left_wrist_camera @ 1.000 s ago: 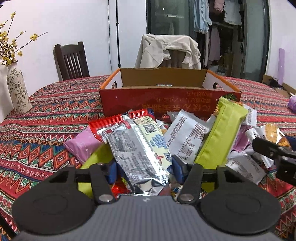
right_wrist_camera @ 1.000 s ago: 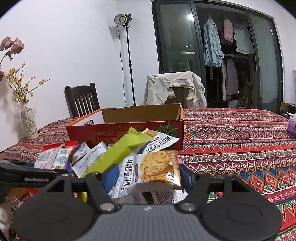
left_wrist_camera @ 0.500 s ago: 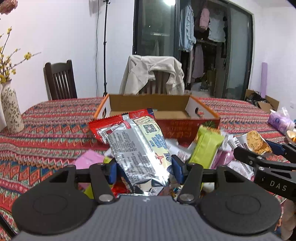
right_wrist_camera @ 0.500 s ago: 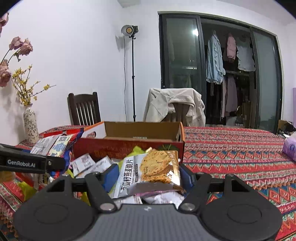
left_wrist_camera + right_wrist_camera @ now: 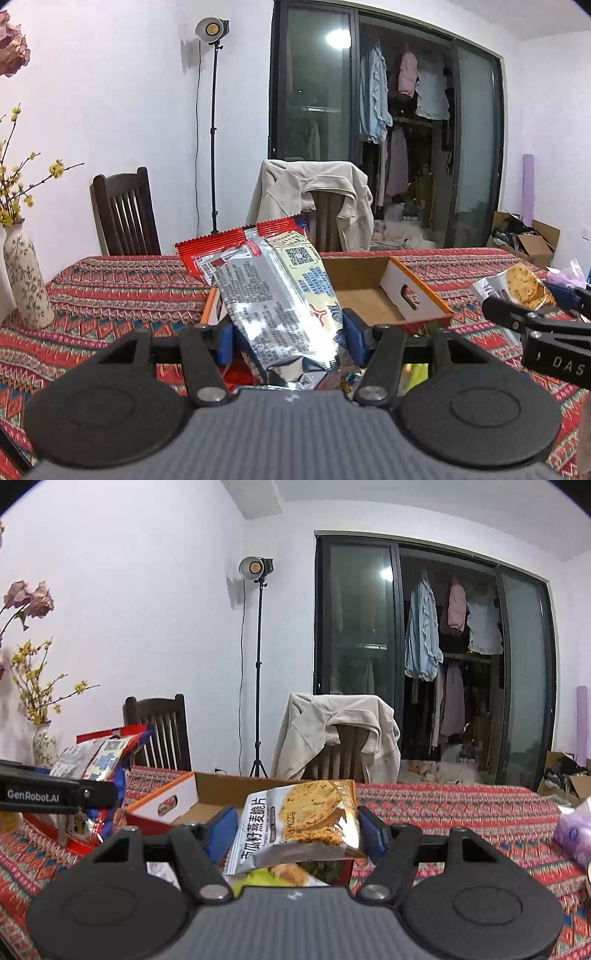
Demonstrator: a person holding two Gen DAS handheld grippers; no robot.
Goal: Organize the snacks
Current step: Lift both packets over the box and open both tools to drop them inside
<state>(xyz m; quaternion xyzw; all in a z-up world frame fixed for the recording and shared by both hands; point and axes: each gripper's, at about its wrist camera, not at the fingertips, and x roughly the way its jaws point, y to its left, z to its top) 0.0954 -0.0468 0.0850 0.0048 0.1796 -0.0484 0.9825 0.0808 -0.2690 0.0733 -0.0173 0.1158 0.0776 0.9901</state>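
Left claw [image 5: 288, 334] grasping silver snack packet [image 5: 273, 295], right claw [image 5: 297, 829] grasping cracker packet [image 5: 306, 819], both above open box rim [image 5: 421, 286]

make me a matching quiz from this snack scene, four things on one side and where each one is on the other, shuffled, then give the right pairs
Things
1. silver and red packet
2. cracker packet
3. beige jacket
4. patterned vase

Places
A. draped over a chair behind the table
B. clamped in the right gripper
C. standing on the tablecloth, left side
D. clamped in the left gripper

Pairs: 1-D, 2-B, 3-A, 4-C
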